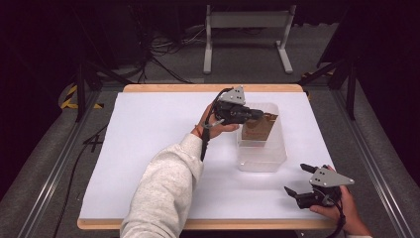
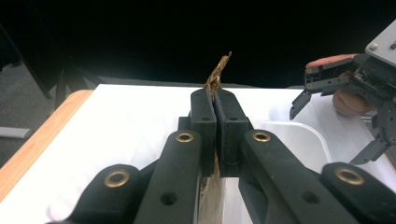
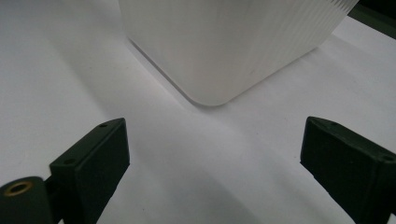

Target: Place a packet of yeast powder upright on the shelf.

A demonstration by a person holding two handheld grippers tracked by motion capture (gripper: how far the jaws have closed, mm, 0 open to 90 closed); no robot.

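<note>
No text, label, brand or number could be read in any view. The brown packet held over the clear plastic bin carried a pale mark that may have been print, too blurred to make out.

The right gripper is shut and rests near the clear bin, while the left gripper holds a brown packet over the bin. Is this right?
One thing is wrong: the right gripper is open, not shut. The right gripper view shows its jaws wide apart, facing the bin. The left gripper does hold the brown packet over the bin.
</note>
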